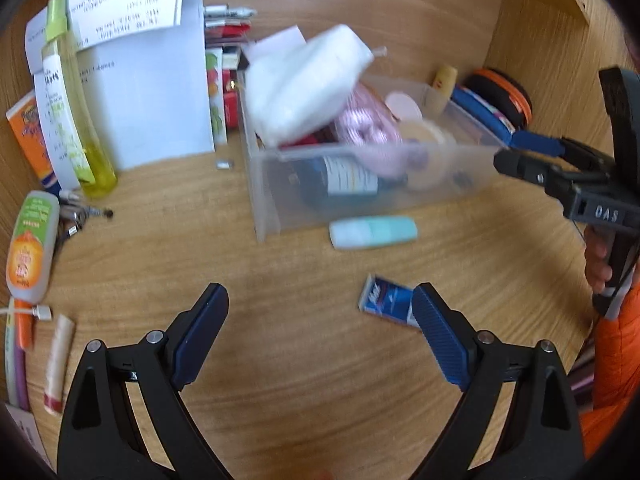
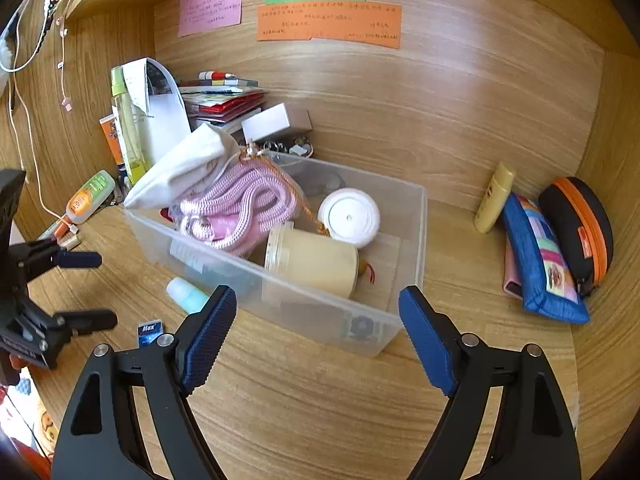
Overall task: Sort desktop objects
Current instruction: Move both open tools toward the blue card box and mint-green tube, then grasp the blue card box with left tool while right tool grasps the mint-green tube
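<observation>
Three paper notes [image 2: 328, 16] hang above the wooden desk [image 2: 320, 400].

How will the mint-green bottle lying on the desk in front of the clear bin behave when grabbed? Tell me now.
The mint-green bottle lies on its side beside the clear bin, so a nudge across its length will probably roll it. Its smooth rounded plastic may slip between pads unless gripped across the middle. It looks small and likely light, and rigid enough not to crush.
</observation>
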A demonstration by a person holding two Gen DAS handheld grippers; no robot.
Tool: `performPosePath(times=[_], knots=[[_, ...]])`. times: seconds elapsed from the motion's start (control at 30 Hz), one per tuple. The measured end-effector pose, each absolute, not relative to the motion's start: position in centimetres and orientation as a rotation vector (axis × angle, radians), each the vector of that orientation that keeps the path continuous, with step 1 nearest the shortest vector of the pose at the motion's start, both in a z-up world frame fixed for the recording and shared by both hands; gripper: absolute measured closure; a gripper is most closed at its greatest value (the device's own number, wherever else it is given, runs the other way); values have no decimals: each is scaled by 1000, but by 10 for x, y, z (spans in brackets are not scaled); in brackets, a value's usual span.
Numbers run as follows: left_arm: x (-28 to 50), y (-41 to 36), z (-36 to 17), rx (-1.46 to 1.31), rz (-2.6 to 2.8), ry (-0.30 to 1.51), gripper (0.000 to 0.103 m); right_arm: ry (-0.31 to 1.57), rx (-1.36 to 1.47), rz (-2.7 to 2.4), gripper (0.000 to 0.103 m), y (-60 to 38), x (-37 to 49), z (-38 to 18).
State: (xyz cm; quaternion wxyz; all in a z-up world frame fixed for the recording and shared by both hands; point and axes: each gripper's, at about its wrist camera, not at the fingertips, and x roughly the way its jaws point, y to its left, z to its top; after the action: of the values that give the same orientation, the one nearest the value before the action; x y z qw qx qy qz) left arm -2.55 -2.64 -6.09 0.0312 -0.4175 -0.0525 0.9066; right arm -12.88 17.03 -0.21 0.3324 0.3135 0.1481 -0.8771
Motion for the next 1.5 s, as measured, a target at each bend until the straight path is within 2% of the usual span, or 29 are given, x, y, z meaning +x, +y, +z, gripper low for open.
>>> performPosePath(times=[0.17, 0.7, 0.77, 1.07, 1.17, 1.37, 1.4, 1.47, 1.5], knots=[[-21, -12, -67, -1322, 2705, -188, 9, 390, 855, -2280, 22, 171, -126, -12], [-45, 33, -86, -1440, 2633, 45, 10, 422, 909, -2157, 21, 159, -120, -29], [-46, 33, -88, -1432, 2670, 65, 15, 429, 922, -2121, 21, 154, -120, -34], [-46, 27, -86, -1369, 2737, 68, 51, 506, 1015, -1945, 21, 114, -133, -51], [-42, 23, -85, -1356, 2755, 47, 55, 524, 1030, -1908, 24, 102, -135, -54], [-38, 11, -82, -1342, 2821, 7, 55, 621, 992, -1851, 26, 77, -122, -61], [-37, 9, -83, -1346, 2829, 8, 55, 631, 980, -1850, 34, 73, -119, -62], [-34, 4, -83, -1350, 2836, 8, 55, 645, 973, -1852, 42, 67, -119, -62], [-32, 1, -82, -1348, 2846, 7, 55, 640, 983, -1843, 42, 63, -121, -62]])
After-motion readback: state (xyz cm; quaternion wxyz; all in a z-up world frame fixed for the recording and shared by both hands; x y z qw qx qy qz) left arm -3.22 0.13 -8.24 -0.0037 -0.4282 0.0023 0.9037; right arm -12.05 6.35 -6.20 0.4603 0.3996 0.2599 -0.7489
